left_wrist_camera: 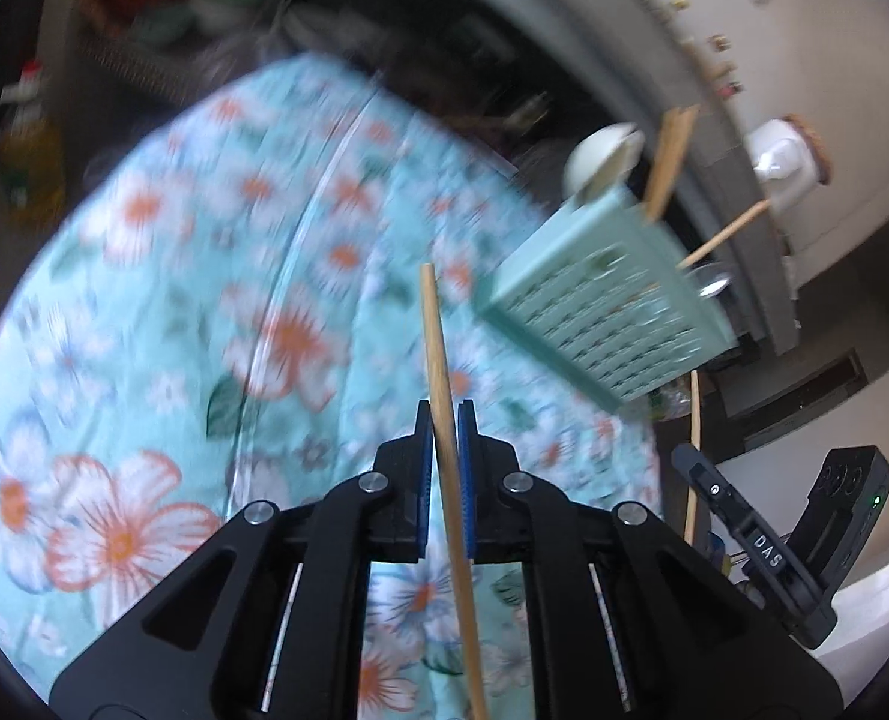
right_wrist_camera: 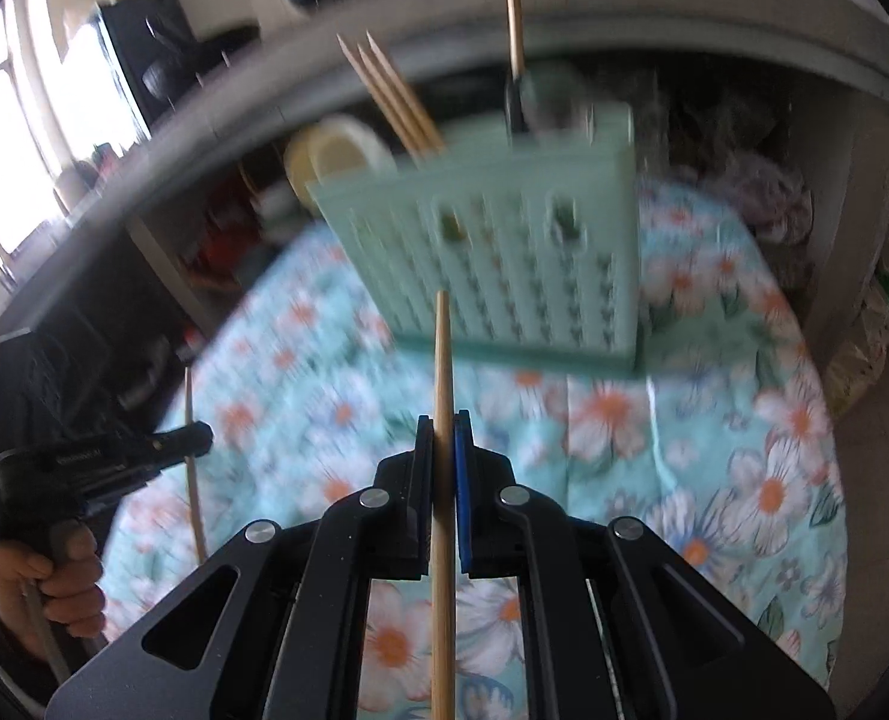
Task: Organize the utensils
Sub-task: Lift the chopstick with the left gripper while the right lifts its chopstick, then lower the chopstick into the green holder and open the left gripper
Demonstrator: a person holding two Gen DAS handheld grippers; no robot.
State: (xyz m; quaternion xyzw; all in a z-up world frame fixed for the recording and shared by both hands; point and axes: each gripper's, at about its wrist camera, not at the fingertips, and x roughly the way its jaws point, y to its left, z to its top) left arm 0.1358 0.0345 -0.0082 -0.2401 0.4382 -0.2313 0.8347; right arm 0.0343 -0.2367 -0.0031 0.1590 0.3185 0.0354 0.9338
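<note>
Left gripper (left_wrist_camera: 444,420) clamps one chopstick (left_wrist_camera: 438,348); right gripper (right_wrist_camera: 443,432) clamps another chopstick (right_wrist_camera: 442,360). Both sticks point forward along the jaws. The green utensil holder (right_wrist_camera: 504,264) stands ahead, nearer the right gripper.

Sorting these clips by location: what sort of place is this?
Probably a home kitchen: a mint-green perforated plastic utensil holder with wooden chopsticks stands on a floral turquoise tablecloth, with a bottle of yellow oil nearby.
</note>
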